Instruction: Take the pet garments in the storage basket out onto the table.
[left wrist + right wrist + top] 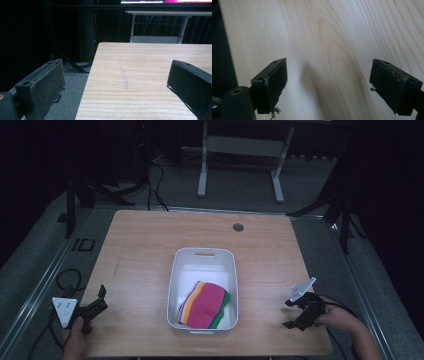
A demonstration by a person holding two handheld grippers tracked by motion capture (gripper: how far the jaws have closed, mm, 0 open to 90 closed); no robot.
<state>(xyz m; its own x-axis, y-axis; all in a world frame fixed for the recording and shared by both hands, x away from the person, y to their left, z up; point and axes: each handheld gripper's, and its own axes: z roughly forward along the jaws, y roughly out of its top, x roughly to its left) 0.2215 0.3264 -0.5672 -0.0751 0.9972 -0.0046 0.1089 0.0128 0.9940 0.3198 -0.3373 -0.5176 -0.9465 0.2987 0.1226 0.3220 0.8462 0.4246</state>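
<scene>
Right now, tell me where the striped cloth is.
In the high view, the striped cloth lies folded inside the white bin, at its near end, midway between the two grippers.

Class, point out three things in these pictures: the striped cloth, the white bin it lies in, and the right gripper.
striped cloth (207, 304), high view, on its pink middle band.
white bin (204, 252), high view, on the far rim by the handle slot.
right gripper (290, 314), high view, midway between its two open fingertips.

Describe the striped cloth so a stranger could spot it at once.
On the wooden table stands a white bin, midway between the two grippers. The cloth lies folded in its near end: mostly pink, with yellow, orange and green edge stripes, the one colourful thing there.
</scene>
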